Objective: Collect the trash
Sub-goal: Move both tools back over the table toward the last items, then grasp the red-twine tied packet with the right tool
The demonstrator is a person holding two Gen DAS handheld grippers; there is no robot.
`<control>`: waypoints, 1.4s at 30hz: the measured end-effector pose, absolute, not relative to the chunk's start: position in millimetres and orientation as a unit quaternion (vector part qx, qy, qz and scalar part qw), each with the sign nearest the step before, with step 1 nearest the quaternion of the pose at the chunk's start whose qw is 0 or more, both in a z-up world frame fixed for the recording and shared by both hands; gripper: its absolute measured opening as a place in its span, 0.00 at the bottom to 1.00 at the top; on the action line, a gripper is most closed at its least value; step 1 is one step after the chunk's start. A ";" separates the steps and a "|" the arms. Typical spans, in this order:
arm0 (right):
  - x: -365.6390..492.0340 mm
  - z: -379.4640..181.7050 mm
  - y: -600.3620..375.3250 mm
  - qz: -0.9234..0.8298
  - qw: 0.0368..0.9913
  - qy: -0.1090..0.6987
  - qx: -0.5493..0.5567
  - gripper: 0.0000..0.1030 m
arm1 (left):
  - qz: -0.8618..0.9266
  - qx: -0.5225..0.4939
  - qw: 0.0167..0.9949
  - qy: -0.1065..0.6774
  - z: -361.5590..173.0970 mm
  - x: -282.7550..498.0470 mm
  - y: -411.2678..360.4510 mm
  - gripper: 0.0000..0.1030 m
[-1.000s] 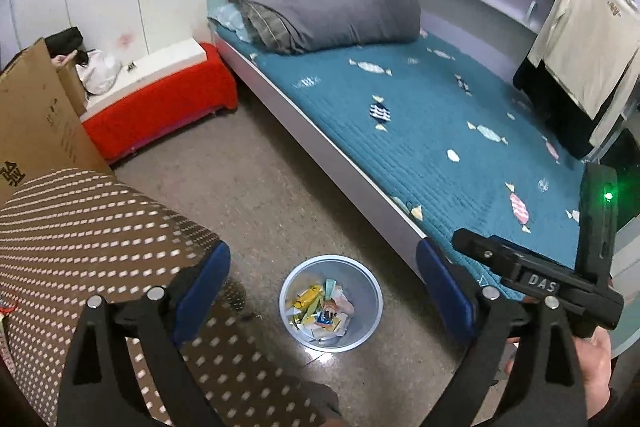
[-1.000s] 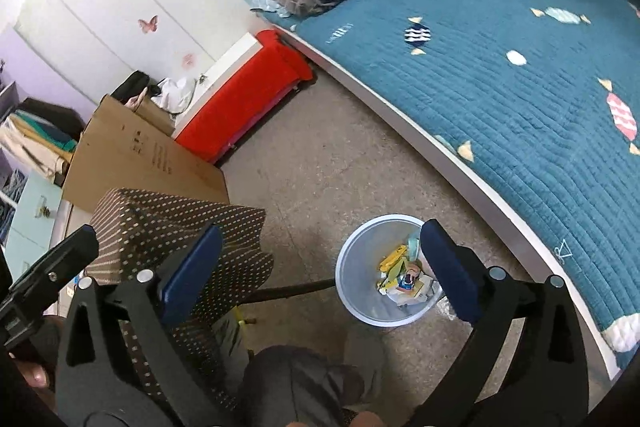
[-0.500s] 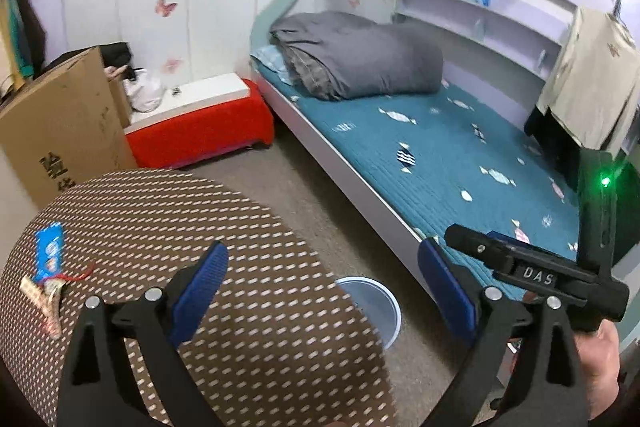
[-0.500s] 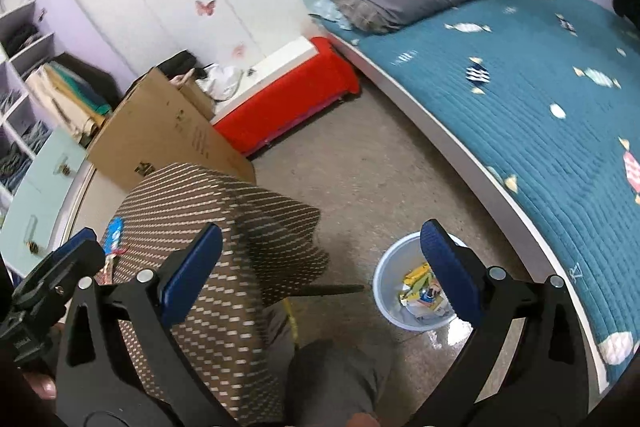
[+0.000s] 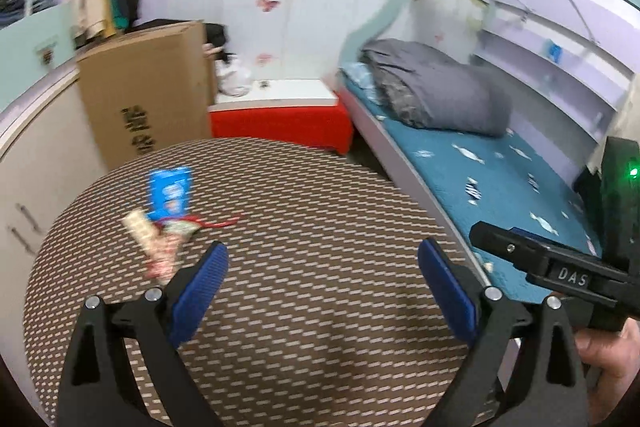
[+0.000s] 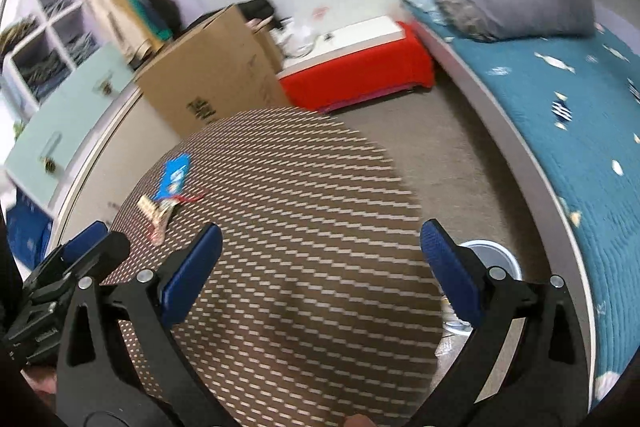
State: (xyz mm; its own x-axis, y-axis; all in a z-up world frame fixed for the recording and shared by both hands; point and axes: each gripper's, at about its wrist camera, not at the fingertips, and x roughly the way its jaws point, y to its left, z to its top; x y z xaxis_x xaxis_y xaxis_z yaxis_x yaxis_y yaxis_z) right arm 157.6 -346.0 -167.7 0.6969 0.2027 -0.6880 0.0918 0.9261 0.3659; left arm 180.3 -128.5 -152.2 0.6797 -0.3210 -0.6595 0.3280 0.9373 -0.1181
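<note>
Blue-padded fingers (image 5: 200,291) of the left gripper (image 5: 322,291) stand spread wide with nothing between them, held above a round table (image 5: 320,327) draped in a brown cloth with pale dashes. Ahead and to the left of that gripper lies the trash — a blue wrapper (image 5: 170,193) flat on the cloth, a beige wrapper (image 5: 140,231) just below it, and a crumpled red-and-white wrapper (image 5: 180,233) touching the beige one. Behind the table stand a cardboard box (image 5: 148,95) and a red bench (image 5: 280,123), with a bed (image 5: 500,179) in a teal cover along the right and a folded grey quilt (image 5: 436,91) at its head. At the right edge the right gripper (image 5: 560,275) shows from the side, held in a hand (image 5: 612,359). From the right wrist view, the right gripper (image 6: 322,267) also has its fingers (image 6: 192,267) spread apart and empty over the same table (image 6: 320,267). The blue wrapper (image 6: 174,177), beige wrapper (image 6: 148,207) and crumpled wrapper (image 6: 166,215) sit near the table's far left edge, well ahead of the left finger. Part of a pale blue bin (image 6: 496,259) shows on the floor beside the table — mostly hidden behind the right finger. The left gripper (image 6: 60,279) shows at the lower left.
</note>
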 end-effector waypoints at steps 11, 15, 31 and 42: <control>211.5 -178.1 -229.6 0.100 0.893 0.418 0.135 0.94 | -0.070 -0.024 0.931 0.358 -169.1 190.5 -22.0 0.91; 233.8 -188.8 -185.9 0.120 0.887 0.434 0.100 0.94 | -0.034 -0.048 0.928 0.369 -185.2 196.2 18.5 0.91; 277.4 -229.0 -113.2 0.161 0.873 0.457 0.050 0.16 | 0.015 -0.081 0.912 0.401 -223.0 205.8 78.3 0.91; 243.9 -227.2 -164.8 0.160 0.874 0.454 0.070 0.14 | -0.026 -0.024 0.913 0.406 -232.4 253.4 30.1 0.91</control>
State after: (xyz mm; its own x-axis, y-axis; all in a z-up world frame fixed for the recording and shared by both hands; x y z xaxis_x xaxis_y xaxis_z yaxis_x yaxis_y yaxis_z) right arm 243.9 -164.8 -227.2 0.5373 0.3424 -0.7707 -0.2159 0.9393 0.2668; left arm 253.4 30.1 -232.4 0.6692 -0.0669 -0.7401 0.0279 0.9975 -0.0649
